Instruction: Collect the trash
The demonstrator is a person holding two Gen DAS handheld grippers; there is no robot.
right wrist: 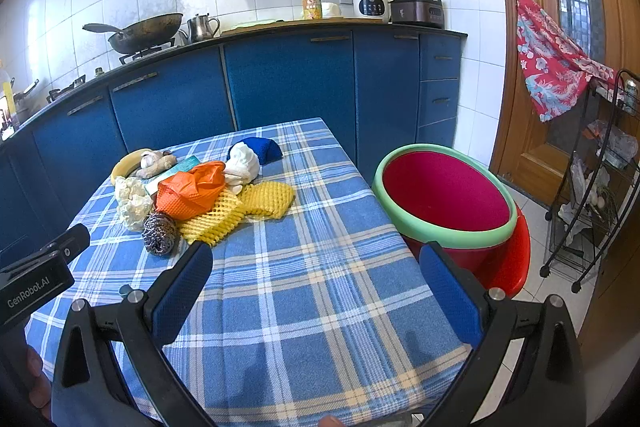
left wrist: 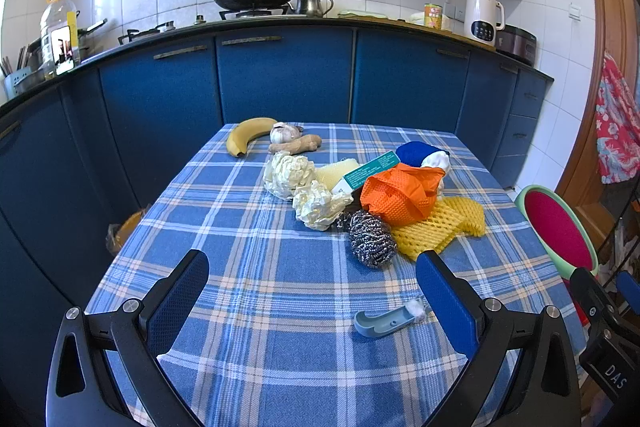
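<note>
Trash lies heaped mid-table on a blue plaid tablecloth [left wrist: 256, 307]: two crumpled paper balls [left wrist: 298, 187], a steel scourer [left wrist: 370, 239], yellow foam netting [left wrist: 440, 227], an orange mesh bag [left wrist: 400, 195]. At the far left rest a banana [left wrist: 246, 137], garlic [left wrist: 282, 133] and ginger [left wrist: 294, 143]. Both the left gripper [left wrist: 312, 291] and right gripper [right wrist: 316, 283] hover with jaws released, empty. A red, green-rimmed basin [right wrist: 448, 227] stands off the table's right edge.

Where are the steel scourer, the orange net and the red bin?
steel scourer [left wrist: 371, 241], left wrist view, middle of the coil.
orange net [right wrist: 188, 193], right wrist view, mesh front.
red bin [right wrist: 444, 233], right wrist view, green rim.
</note>
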